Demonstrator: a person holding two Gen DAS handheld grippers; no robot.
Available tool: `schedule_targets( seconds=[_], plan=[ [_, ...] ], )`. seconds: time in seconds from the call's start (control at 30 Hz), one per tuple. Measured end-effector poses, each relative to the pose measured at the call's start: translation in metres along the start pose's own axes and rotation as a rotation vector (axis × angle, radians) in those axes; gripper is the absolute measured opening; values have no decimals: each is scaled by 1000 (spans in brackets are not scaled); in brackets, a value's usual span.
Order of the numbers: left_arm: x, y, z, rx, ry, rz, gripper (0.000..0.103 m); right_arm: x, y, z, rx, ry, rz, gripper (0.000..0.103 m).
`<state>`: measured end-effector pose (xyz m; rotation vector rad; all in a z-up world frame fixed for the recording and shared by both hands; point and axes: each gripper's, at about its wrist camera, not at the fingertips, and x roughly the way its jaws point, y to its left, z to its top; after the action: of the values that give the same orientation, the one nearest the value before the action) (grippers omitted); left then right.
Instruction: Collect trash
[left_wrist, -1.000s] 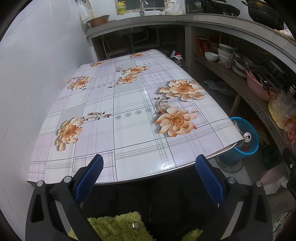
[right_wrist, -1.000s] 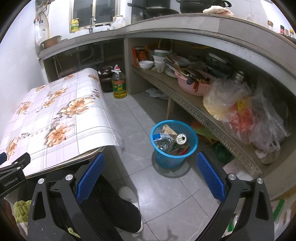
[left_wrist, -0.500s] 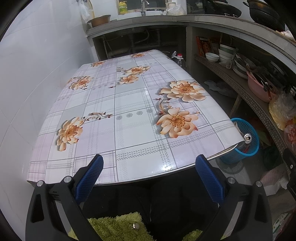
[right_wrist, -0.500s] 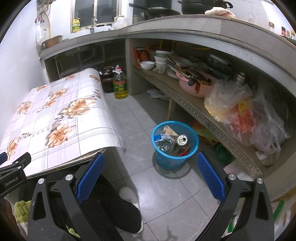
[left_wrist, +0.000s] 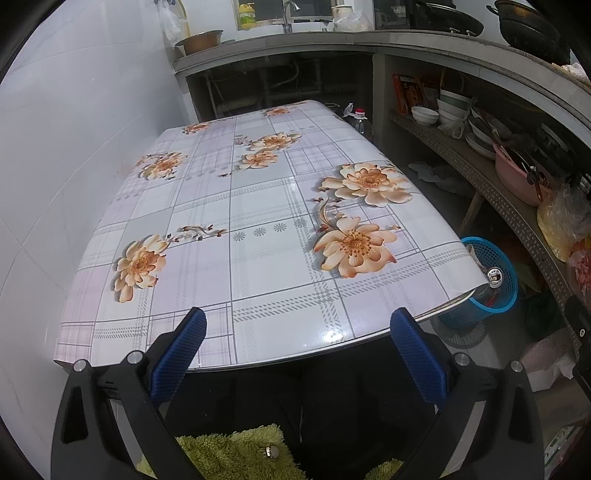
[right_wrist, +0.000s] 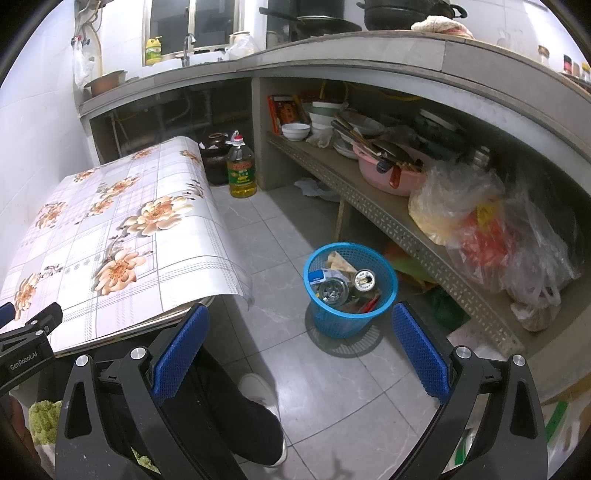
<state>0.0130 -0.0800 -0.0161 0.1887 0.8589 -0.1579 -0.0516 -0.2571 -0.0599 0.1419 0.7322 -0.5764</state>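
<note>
Both my grippers are spread wide, nothing between the blue pads. Left gripper hangs over the near edge of the table, which wears a checked cloth with orange flowers; I see no trash on that cloth. Right gripper points down at the tiled floor, right of the table.

Trash sits in the blue basket on the floor, between the table corner and the low shelf. Inside I make out a can end-up, a round metal piece, a blue-and-white pack, some crumpled paper and something red, too small to name. In the left view the basket is half hidden behind the table corner.

An oil bottle stands on the floor past the table's far end, a dark jar just beside it. Pink basin with utensils and plastic bags are on the shelf. My black trouser leg and white shoe show below the right gripper.
</note>
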Motion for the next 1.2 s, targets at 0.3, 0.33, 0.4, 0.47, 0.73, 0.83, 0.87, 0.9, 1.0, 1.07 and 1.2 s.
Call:
schedule_targets(
  seconds=[0.3,0.33,0.4,0.47,0.73,0.83,0.87,0.9,1.0,1.07,1.2],
  plan=[
    [0,0,0,1,0,-1,98,0,1,0,0,0,0,95],
    [0,1,0,1,0,-1,98,0,1,0,0,0,0,95],
    [0,0,0,1,1,-1,98,0,1,0,0,0,0,95],
    [0,1,0,0,2,-1,98,0,1,0,0,0,0,95],
    [0,1,0,-1,4,0,98,0,2,1,0,1,0,95],
    [-1,1,0,-3,3,1,98,0,2,1,2,1,1,95],
    [-1,1,0,-3,3,1,98,0,1,1,2,1,0,95],
    [-1,1,0,-3,4,1,98,0,1,1,2,1,0,95],
    [-1,2,1,-3,4,2,98,0,1,1,2,1,1,95],
    [-1,1,0,-4,4,1,98,0,1,1,1,1,2,95],
    [0,1,0,-2,4,1,98,0,1,1,3,2,2,95]
  ],
)
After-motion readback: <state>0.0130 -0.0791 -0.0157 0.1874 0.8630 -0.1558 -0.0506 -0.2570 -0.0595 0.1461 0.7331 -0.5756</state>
